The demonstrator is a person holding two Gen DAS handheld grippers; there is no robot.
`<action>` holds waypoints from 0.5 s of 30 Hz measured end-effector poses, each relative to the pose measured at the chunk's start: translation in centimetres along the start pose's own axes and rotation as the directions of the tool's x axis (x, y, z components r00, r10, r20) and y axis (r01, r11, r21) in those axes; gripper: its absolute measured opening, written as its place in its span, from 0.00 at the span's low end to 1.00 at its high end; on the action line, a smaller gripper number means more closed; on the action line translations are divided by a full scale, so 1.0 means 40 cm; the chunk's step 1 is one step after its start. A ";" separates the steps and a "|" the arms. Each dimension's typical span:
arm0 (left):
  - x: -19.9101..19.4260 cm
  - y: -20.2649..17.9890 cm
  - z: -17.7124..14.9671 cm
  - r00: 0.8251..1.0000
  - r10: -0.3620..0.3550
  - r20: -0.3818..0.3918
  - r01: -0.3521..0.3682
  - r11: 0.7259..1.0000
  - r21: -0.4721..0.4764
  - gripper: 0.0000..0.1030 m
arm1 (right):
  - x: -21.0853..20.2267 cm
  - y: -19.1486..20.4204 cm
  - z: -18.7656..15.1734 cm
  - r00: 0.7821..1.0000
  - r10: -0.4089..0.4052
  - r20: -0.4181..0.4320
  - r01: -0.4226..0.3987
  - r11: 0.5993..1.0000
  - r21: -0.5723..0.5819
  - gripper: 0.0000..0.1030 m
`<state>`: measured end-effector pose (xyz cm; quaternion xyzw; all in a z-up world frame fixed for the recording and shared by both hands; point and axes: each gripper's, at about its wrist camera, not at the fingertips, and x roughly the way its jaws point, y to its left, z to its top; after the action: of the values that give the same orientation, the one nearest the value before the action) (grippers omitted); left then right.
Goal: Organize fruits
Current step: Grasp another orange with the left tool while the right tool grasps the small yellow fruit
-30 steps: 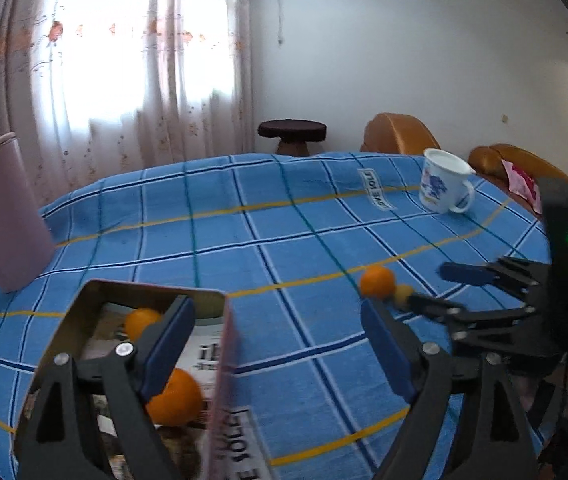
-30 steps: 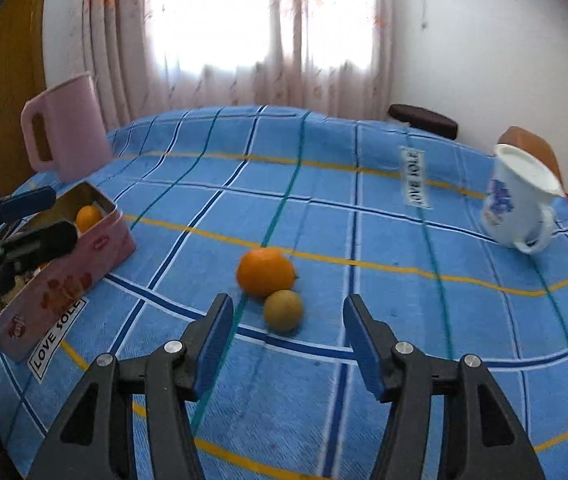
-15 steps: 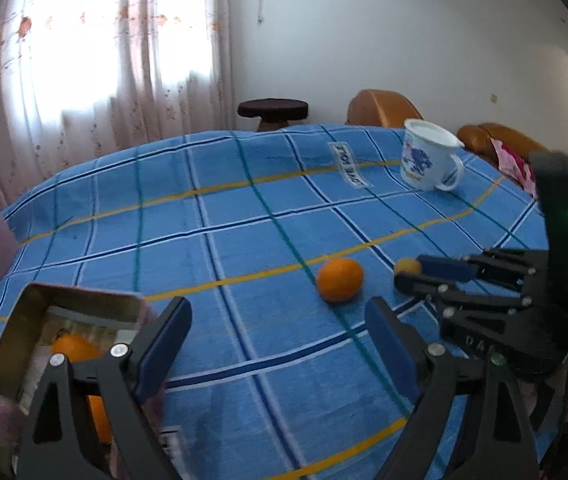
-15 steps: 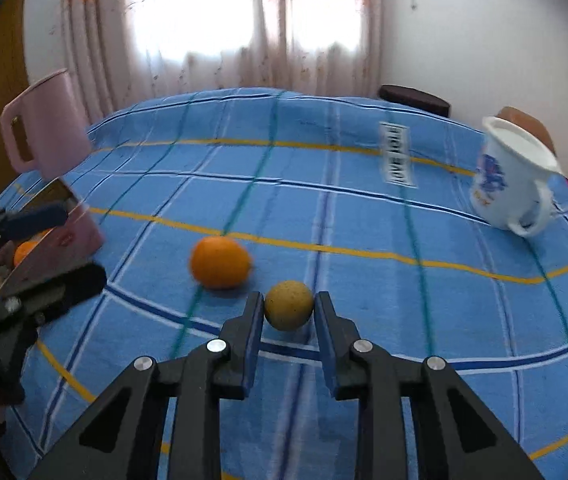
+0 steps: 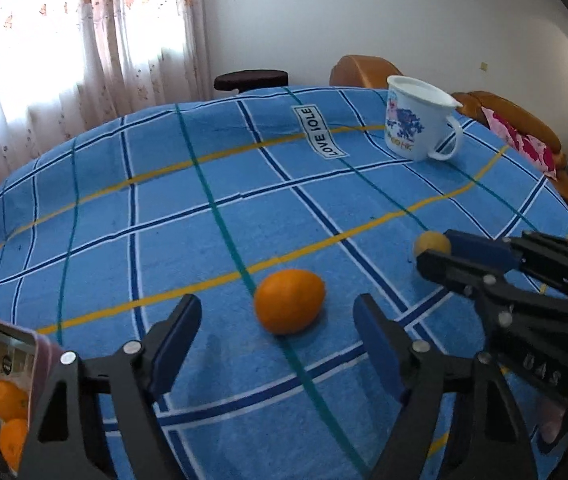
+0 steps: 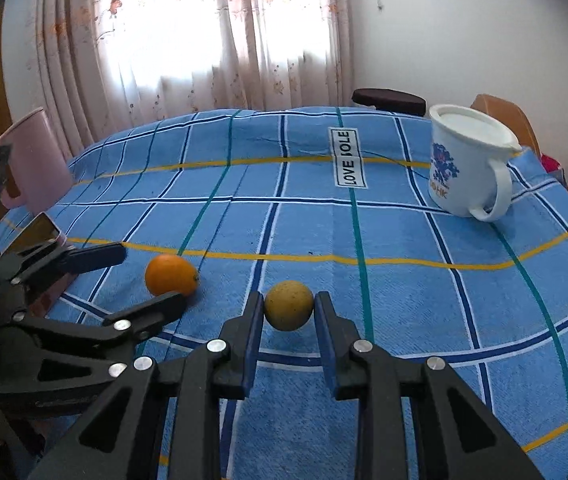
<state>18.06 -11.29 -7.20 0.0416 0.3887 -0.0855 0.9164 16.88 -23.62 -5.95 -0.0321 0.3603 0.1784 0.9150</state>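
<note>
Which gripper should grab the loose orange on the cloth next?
Left. The left gripper is open with its jaws either side of the orange, while the right gripper is shut on the yellow fruit.

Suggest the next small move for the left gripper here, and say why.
Probably ease the left gripper forward and close on the orange: its fingers are wide open, the fruit lies just ahead between them, loose on the tablecloth. The right gripper already clamps the yellow fruit, and the tin holds other oranges.
</note>
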 end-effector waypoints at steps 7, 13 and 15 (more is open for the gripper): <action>0.039 0.012 0.005 0.995 -0.065 -0.077 0.064 0.998 -0.025 0.40 | -0.007 -0.003 0.000 1.000 0.007 0.016 -0.007 1.000 0.003 0.27; 0.006 0.021 -0.007 0.996 -0.079 -0.031 0.078 0.996 -0.040 0.39 | -0.033 0.010 -0.002 0.997 0.022 0.068 -0.021 1.000 -0.023 0.27; -0.012 0.023 -0.012 0.998 -0.070 -0.004 0.070 0.997 -0.040 0.39 | -0.043 0.013 -0.004 0.996 0.025 0.089 -0.022 0.999 -0.032 0.27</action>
<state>17.54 -10.27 -7.18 0.0101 0.3938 -0.1098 0.9126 15.42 -23.68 -4.89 -0.0341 0.3167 0.1959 0.9274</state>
